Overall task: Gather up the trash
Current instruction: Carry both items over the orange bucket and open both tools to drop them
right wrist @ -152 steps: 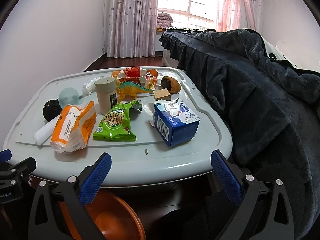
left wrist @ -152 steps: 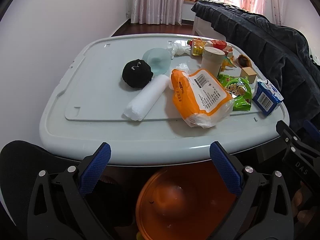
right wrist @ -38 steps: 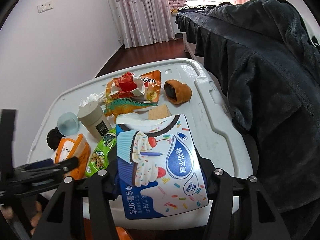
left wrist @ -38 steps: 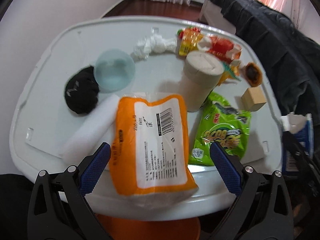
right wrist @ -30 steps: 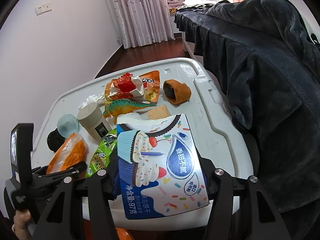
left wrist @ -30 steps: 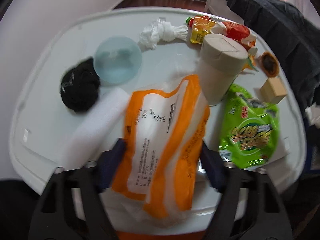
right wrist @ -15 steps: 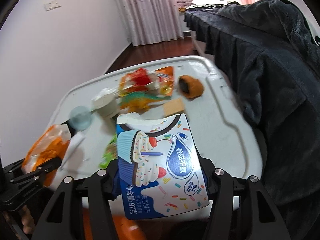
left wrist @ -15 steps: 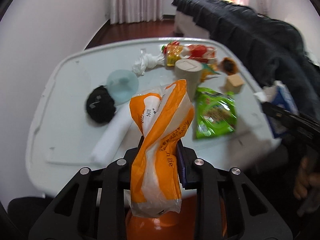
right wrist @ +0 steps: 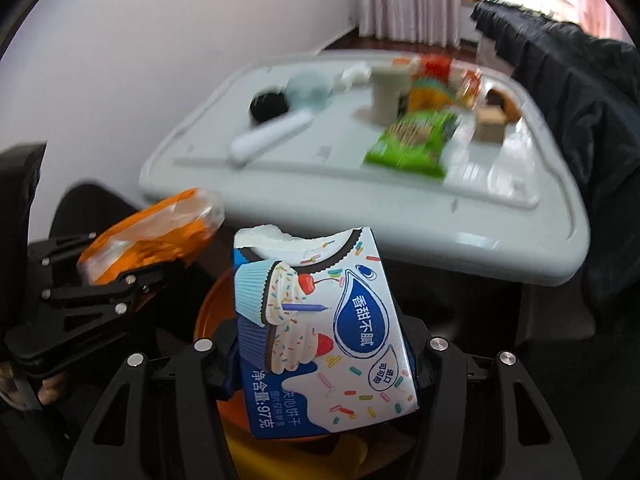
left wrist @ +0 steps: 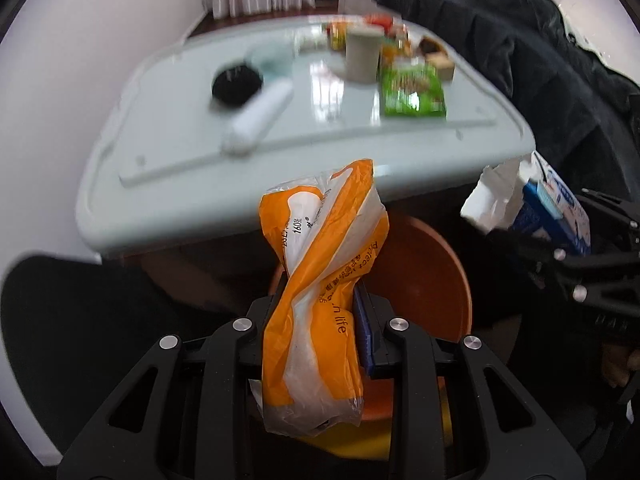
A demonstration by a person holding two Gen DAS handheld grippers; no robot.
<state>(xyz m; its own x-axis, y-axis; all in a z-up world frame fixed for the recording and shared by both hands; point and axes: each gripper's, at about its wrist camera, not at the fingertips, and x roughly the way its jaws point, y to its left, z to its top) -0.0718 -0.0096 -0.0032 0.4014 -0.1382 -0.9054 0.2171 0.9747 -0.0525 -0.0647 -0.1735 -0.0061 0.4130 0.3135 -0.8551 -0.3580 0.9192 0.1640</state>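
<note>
My left gripper (left wrist: 320,332) is shut on an orange and white plastic bag (left wrist: 320,280) and holds it over an orange bin (left wrist: 424,280) that stands below the table's near edge. My right gripper (right wrist: 324,364) is shut on a torn blue and white biscuit box (right wrist: 324,336), also above the orange bin (right wrist: 208,312). The box shows at the right of the left wrist view (left wrist: 552,208). The bag shows at the left of the right wrist view (right wrist: 152,236).
A pale grey table (left wrist: 168,160) carries a green snack packet (left wrist: 412,88), a white roll (left wrist: 260,116), a black ball (left wrist: 236,84), a beige cup (left wrist: 362,58) and several more wrappers at the back. A dark blanket (left wrist: 560,60) lies to the right.
Both grippers have pulled back from the table and come down over the orange bin, the left with the orange bag, the right with the biscuit box.
</note>
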